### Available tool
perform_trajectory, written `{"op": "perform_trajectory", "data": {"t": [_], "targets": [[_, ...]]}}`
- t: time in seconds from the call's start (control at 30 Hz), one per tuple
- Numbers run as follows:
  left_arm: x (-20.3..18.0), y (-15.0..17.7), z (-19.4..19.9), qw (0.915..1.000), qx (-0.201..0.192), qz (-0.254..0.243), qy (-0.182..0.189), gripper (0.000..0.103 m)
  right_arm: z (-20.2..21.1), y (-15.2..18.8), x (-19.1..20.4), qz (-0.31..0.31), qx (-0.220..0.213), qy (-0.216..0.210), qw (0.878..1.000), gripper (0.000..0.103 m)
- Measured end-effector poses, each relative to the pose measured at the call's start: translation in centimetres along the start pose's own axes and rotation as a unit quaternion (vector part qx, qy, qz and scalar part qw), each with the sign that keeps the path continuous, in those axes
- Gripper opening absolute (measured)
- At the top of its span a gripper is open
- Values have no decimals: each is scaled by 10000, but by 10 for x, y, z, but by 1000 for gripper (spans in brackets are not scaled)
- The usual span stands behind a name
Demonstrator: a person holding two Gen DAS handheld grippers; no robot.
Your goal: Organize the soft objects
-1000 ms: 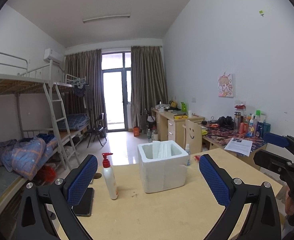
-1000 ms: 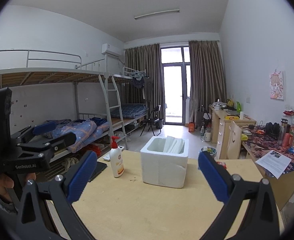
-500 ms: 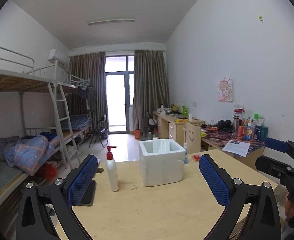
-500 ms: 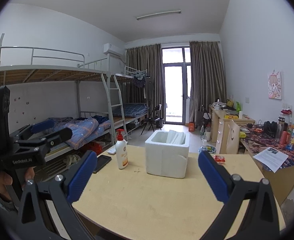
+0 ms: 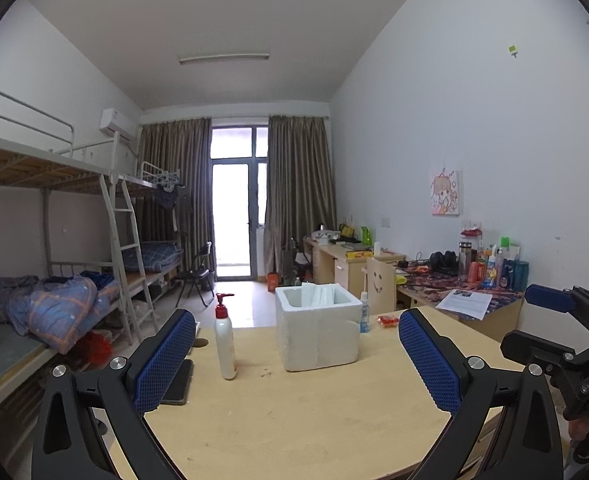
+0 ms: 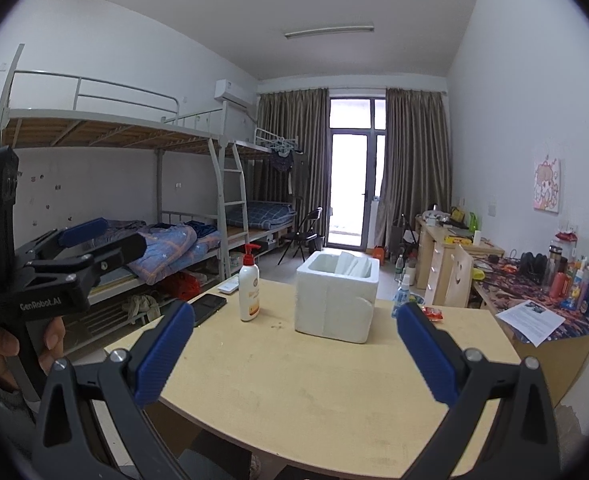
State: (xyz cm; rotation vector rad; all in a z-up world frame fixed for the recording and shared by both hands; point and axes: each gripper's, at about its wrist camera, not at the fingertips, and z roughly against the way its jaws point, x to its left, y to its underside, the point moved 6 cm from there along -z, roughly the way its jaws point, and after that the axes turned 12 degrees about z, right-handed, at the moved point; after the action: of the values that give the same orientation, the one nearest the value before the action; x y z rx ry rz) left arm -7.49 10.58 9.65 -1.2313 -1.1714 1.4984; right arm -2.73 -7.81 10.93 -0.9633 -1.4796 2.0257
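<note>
On the pale wooden table (image 5: 294, 420) stood a white foam box (image 5: 317, 332), open at the top, with folded white cloths (image 5: 318, 294) standing upright inside it against its far wall. The left gripper (image 5: 296, 356) hung above the near part of the table with its blue-padded fingers spread wide and nothing between them; the box sat ahead of it, roughly centred in the gap between the two pads and well apart from both. The right gripper (image 6: 294, 350) was likewise wide open and empty, held over the near edge of the table, and from its camera the foam box (image 6: 336, 296) again lay straight ahead between the pads, farther along the tabletop, the cloths (image 6: 352, 264) leaning toward the box's right rear side.

A white pump bottle (image 5: 225, 344) with a red top stood upright to the left of the box, apart from it. A dark phone (image 6: 208, 306) lay flat near the table's left edge. A small clear spray bottle (image 5: 364, 316) stood just beside the box's right side, and a small red packet (image 5: 387, 320) lay beyond it. In the right wrist view a hand (image 6: 18, 348) held the left gripper's handle at the left edge.
</note>
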Motion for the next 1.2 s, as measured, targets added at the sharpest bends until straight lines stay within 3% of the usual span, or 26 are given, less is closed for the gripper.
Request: {"op": "perform_trajectory", "data": {"t": [0.37, 0.77, 0.9, 1.2], "targets": [[1, 13, 10, 9998, -137, -58, -126, 102, 10, 7, 2, 17, -291, 116, 9995, 103], [0, 39, 12, 9994, -266, 29, -202, 102, 19, 27, -6, -140, -281, 736, 9968, 103], [-2, 46, 17, 9984, -504, 15, -268, 102, 22, 33, -6, -183, -369, 1004, 9941, 103], [-2, 63, 17, 9976, -558, -98, -389, 102, 23, 47, -5, -253, -488, 1289, 9901, 103]]}}
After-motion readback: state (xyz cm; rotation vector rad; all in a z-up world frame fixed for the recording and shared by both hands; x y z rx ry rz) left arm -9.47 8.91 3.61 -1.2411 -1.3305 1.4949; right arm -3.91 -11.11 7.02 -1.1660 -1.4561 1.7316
